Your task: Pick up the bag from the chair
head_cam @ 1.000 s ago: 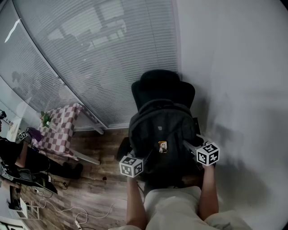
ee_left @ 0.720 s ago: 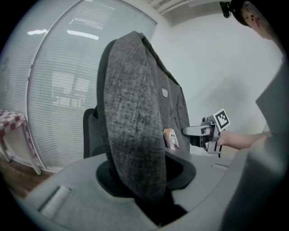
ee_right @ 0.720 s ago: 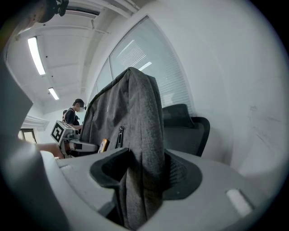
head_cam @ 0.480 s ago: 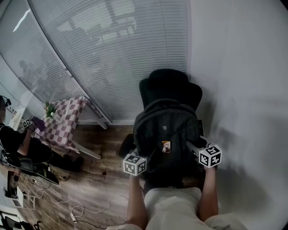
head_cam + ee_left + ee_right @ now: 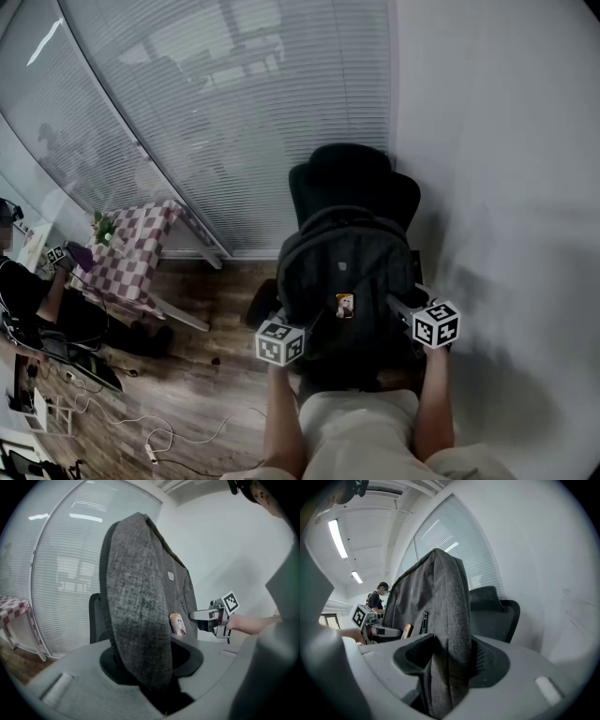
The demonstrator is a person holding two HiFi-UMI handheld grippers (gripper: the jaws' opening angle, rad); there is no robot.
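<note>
A dark grey backpack stands upright in front of the black office chair, with a small picture charm on its front. My left gripper is shut on the bag's left side, and the grey fabric fills the gap between its jaws. My right gripper is shut on the bag's right side, where a fold of fabric is pinched between its jaws. The seat is hidden behind the bag, so I cannot tell whether the bag rests on it.
A white wall stands close on the right. A glass wall with blinds runs behind the chair. A small table with a checked cloth and a seated person are at the left. Cables lie on the wooden floor.
The head view has shifted slightly between the earliest frame and now. Both grippers and the bag keep their places relative to the chair.
</note>
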